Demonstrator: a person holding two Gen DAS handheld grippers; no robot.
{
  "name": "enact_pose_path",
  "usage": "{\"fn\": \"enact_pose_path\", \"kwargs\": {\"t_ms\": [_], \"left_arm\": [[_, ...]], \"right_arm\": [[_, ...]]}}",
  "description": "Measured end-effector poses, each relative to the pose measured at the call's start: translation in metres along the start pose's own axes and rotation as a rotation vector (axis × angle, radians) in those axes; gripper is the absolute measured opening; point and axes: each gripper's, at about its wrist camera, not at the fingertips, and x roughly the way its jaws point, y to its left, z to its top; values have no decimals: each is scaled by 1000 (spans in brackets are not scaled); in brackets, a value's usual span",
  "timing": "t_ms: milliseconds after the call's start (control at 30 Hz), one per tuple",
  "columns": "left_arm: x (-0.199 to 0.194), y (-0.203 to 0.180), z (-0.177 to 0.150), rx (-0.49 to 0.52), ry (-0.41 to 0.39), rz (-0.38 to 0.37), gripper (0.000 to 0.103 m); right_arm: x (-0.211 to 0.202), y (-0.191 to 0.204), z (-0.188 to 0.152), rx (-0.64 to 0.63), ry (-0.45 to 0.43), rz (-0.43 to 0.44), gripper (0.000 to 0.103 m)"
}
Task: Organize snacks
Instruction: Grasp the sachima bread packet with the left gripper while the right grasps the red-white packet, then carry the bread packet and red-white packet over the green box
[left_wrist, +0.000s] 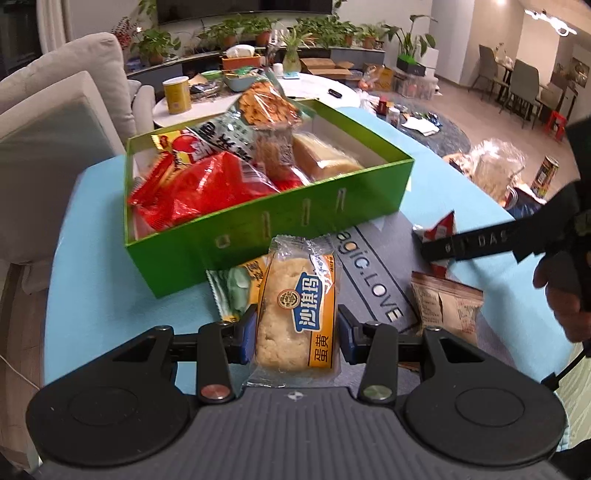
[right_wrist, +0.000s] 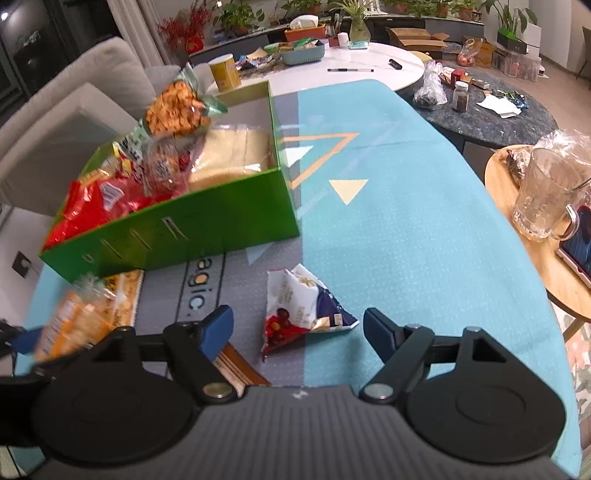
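Blue matting (right_wrist: 406, 229) covers the table where a green box (left_wrist: 280, 218) sits packed with snacks. Just short of the box's near wall, the left gripper (left_wrist: 297, 334) is clamped on a yellow-labelled pastry packet (left_wrist: 295, 317), its long axis pointing away toward the box. The right gripper (right_wrist: 299, 332) is spread wide, straddling a small crumpled red-white-blue packet (right_wrist: 303, 310) lying flat on the mat.

The green box (left_wrist: 303, 218) sits open at the far left of the mat, crowded with red packets (left_wrist: 199, 188), a tall bag of orange crackers (left_wrist: 264, 105) and pale cakes (left_wrist: 325, 157). Near it, a yellow-labelled pastry pack (left_wrist: 297, 314) is held lengthwise above a green-and-yellow packet (left_wrist: 236, 288). To the right lie a crumpled red, white and blue wrapper (right_wrist: 299, 314) and a brown packet (left_wrist: 447, 302).
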Motion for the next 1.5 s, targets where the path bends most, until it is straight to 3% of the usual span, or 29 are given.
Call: {"fn": "enact_pose_path", "kwargs": {"t_ms": [467, 1167, 1500], "left_arm": [[-1, 8, 4, -32, -18, 16, 40], [-33, 9, 25, -15, -126, 29, 40], [-39, 12, 42, -24, -173, 47, 40]], "right_arm": [[5, 6, -2, -68, -30, -53, 82], [-58, 42, 31, -122, -240, 102, 82], [-65, 58, 49, -159, -282, 154, 82]]}}
